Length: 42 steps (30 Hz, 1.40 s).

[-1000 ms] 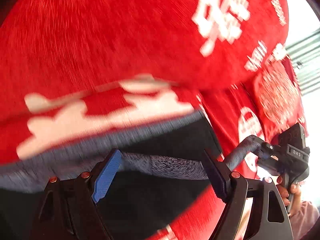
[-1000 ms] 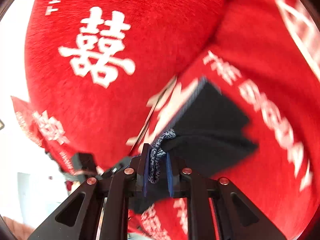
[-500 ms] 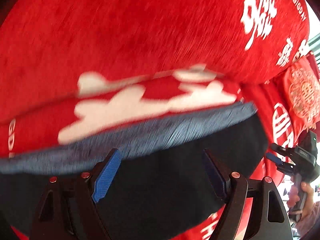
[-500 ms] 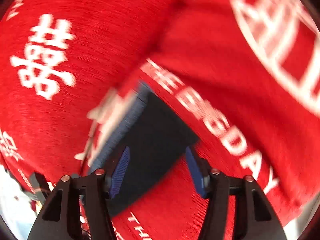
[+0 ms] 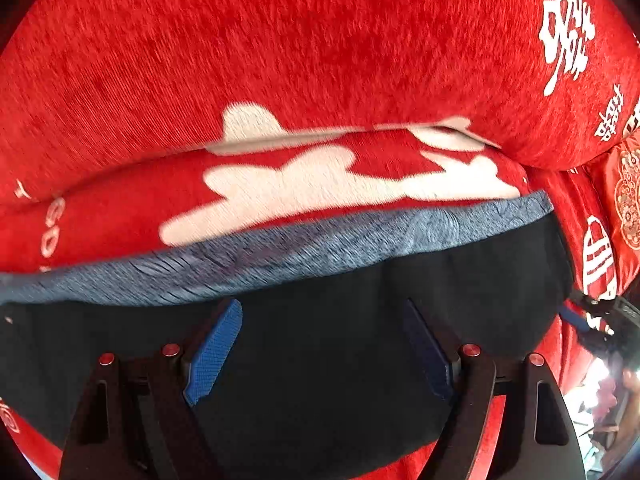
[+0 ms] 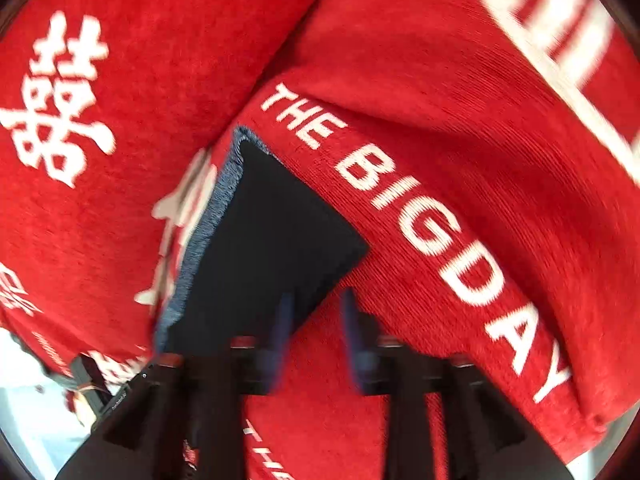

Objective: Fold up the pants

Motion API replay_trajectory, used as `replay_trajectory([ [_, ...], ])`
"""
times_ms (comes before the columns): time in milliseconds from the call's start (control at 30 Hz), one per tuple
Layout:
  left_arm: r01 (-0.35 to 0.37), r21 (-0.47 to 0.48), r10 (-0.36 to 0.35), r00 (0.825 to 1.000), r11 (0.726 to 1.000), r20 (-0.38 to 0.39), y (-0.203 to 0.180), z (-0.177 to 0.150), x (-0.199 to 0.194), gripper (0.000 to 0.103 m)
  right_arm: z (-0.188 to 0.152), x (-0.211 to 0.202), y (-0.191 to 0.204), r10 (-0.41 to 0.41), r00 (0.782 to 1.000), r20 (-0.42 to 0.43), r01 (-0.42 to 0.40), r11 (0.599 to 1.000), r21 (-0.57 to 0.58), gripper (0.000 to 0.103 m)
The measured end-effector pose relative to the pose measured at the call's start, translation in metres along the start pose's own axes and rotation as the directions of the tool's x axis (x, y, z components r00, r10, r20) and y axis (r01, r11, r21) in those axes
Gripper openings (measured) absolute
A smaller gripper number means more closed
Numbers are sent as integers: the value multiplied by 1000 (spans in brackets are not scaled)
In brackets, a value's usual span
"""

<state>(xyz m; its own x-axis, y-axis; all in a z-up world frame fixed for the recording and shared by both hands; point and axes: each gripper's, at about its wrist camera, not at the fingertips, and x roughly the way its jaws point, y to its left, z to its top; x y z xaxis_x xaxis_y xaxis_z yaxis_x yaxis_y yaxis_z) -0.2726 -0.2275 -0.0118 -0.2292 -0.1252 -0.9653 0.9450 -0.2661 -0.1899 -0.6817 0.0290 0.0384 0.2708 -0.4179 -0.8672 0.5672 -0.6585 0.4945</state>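
On the red plush cover [image 6: 460, 128], folded dark navy pants [image 5: 320, 360] lie flat.
Both grippers' jaws spread, empty; only the right view shows "THE BIGDAY" lettering [image 6: 400, 208].

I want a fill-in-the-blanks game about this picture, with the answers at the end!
1. The folded pants are dark, with a band of ____ fabric along one edge.
2. The pants lie on a blanket coloured ____.
3. The big white English words on the blanket read THE BIG ____.
4. The left gripper has its jaws ____, with nothing pinched between them.

Answers: grey-blue; red; DAY; open
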Motion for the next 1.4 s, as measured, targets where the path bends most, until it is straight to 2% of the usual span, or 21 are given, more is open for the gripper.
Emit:
replay_trajectory([
  [133,-50,-34,49,998,998,-50,12,0,22,83,0,9,-15,105,994,26,-106,991,76,57],
  [167,-60,-37,58,997,998,-49,12,0,25,83,3,15,-16,125,991,43,-129,988,87,53],
  [200,-81,-32,80,996,996,-41,11,1,29,83,9,18,-11,133,989,57,-138,985,103,28],
  [233,-93,-26,92,995,995,-37,9,2,30,83,14,23,-10,121,991,49,-127,984,127,17],
  [300,-107,-12,107,994,994,-32,2,5,31,83,19,17,3,131,990,50,-136,986,99,15],
  [400,-125,-5,125,992,992,-30,-5,12,39,83,22,-7,34,120,990,69,-117,992,-50,13],
  [467,-145,-10,145,989,989,-11,-7,17,45,87,23,-7,39,61,996,59,-54,993,-104,13],
  [533,-174,-9,175,985,985,1,-10,23,52,92,26,12,26,-23,1000,11,24,996,-83,14],
  [567,-182,-2,182,983,983,-2,-11,28,53,93,25,18,19,-49,999,-2,49,997,-63,22],
  [633,-159,-15,159,987,987,-10,-6,34,49,93,22,19,13,-56,998,25,57,998,-21,27],
  [667,-168,-19,168,986,986,-6,-2,35,44,93,19,16,16,-78,996,38,79,997,-18,39],
  [700,-179,-22,179,984,984,0,3,36,39,93,15,10,21,-135,989,52,137,990,-32,45],
  [767,-176,-37,176,984,984,-2,17,33,28,93,6,0,30,-208,976,65,213,974,-75,45],
  [867,-183,-62,183,983,981,-7,46,18,6,93,-16,-15,47,-254,964,84,264,954,-143,45],
  [1000,-188,-96,188,982,977,-8,88,-10,-21,93,-56,-15,74,-248,967,58,255,944,-210,45],
  [1133,-185,-112,184,983,976,-14,136,-42,-39,93,-98,14,136,-236,972,18,228,914,-336,45],
  [1300,-179,-131,177,984,975,-25,199,-73,-53,93,-168,60,220,-228,971,-70,153,821,-550,46],
  [1400,-184,-168,184,983,968,-20,254,-91,-71,93,-207,113,279,-232,960,-156,77,755,-651,51],
])
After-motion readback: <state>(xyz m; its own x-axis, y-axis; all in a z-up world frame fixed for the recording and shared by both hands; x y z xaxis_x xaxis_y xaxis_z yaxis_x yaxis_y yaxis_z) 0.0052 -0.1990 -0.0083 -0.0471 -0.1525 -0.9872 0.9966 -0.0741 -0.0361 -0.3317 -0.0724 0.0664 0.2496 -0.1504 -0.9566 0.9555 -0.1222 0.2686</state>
